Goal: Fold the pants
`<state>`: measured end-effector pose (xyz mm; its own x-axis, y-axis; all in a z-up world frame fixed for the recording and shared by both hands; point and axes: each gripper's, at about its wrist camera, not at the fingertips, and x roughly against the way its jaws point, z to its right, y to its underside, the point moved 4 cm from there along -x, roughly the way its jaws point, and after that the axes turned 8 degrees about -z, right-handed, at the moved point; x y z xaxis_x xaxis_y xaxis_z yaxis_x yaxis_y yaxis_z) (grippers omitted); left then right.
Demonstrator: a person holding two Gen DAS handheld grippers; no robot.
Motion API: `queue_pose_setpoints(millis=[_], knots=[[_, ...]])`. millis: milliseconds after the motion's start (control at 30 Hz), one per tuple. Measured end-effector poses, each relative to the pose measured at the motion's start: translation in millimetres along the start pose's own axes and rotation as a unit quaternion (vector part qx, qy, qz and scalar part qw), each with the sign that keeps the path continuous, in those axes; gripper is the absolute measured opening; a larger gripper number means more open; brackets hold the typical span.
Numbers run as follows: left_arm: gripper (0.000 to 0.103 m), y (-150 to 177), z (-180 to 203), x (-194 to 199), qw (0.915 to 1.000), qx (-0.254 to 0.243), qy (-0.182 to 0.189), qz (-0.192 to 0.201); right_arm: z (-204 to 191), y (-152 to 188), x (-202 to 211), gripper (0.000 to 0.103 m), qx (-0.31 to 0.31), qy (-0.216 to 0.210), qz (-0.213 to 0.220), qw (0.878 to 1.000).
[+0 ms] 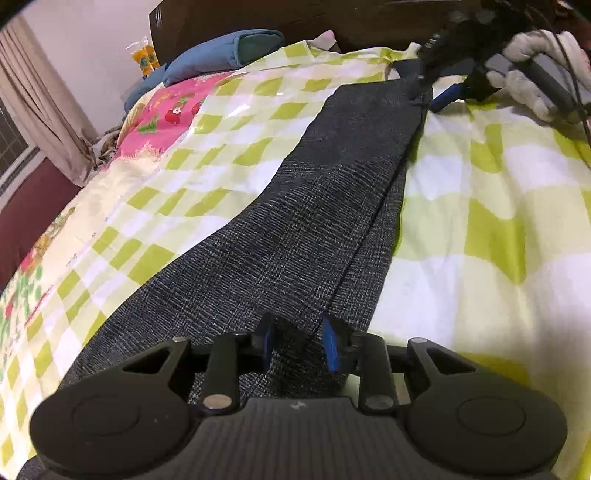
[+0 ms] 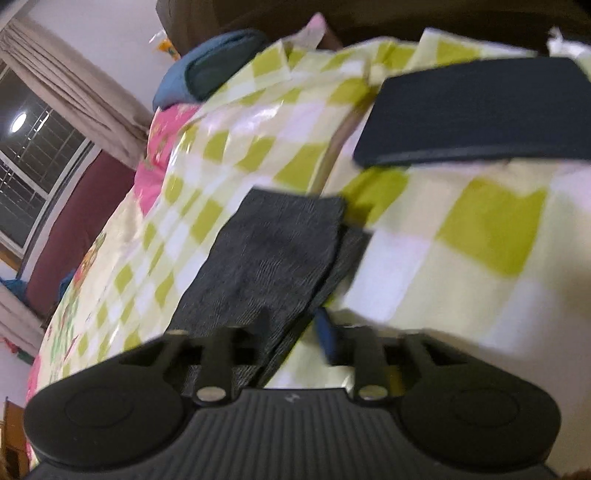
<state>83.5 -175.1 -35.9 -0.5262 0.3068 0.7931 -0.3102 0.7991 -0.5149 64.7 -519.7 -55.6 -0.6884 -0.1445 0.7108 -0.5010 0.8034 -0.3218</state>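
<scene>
While both grippers bite into the cloth, dark grey checked pants point(image 1: 295, 229) lie stretched along a green-and-white checked bedspread point(image 1: 491, 206).

Folded lengthwise, one leg stacked on the other, the pants run as a long strip away from the left gripper point(image 1: 300, 345), which is clamped on the near end, toward the headboard point(image 1: 332, 18). At the far end, the right gripper point(image 2: 292, 332) pinches the pants too, hems point(image 2: 295, 206) pointing ahead.
</scene>
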Motion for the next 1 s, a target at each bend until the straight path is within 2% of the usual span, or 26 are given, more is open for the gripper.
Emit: queue_pose_setpoints(millis=[133,333,367,400,433,567,633,700,733,800,833,900,1000], knots=[[0.043,3,-2,3,1.0,0.005,0.002,-0.001,4,3,-11,0.04,-0.055,-0.052,0.002,0.997],[0.043,1,-3,2,0.9999,0.013,0.006,-0.003,7,-2,-37,0.038,-0.087,-0.08,0.011,0.993],[0.043,2,-3,2,0.9999,0.012,0.005,-0.004,7,-3,-39,0.034,-0.095,-0.077,0.016,0.992],[0.043,2,-3,3,0.9999,0.01,0.003,-0.005,7,-2,-38,0.016,-0.1,-0.069,0.018,0.992],[0.043,2,-3,4,0.9999,0.009,0.001,-0.006,6,-3,-34,0.007,-0.099,-0.065,0.017,0.993],[0.045,5,-3,20,0.9999,0.006,0.0,0.01,-5,-5,7,0.006,-0.049,-0.081,0.06,0.994],[0.05,9,-2,22,0.9999,0.011,0.006,0.012,-8,-6,18,0.006,-0.015,-0.05,0.076,0.996],[0.05,17,0,10,0.9994,0.023,0.019,-0.018,2,-10,-1,0.006,-0.01,0.022,0.044,0.999],[0.05,19,0,8,0.9991,0.026,0.022,-0.024,7,-9,-8,0.006,-0.017,0.037,0.028,0.999],[0.05,24,-1,15,0.9992,0.027,0.021,-0.021,2,-8,-4,0.007,0.008,0.043,0.031,0.999],[0.05,27,-4,19,0.9991,0.031,0.02,-0.021,-2,-7,0,0.015,0.03,0.056,0.026,0.998],[0.051,36,-10,27,0.9991,0.036,0.012,-0.021,-6,-2,13,0.017,0.055,0.091,0.026,0.994],[0.052,51,-21,35,0.9986,0.046,-0.012,-0.021,-36,22,45,0.017,0.168,0.13,0.048,0.976]])
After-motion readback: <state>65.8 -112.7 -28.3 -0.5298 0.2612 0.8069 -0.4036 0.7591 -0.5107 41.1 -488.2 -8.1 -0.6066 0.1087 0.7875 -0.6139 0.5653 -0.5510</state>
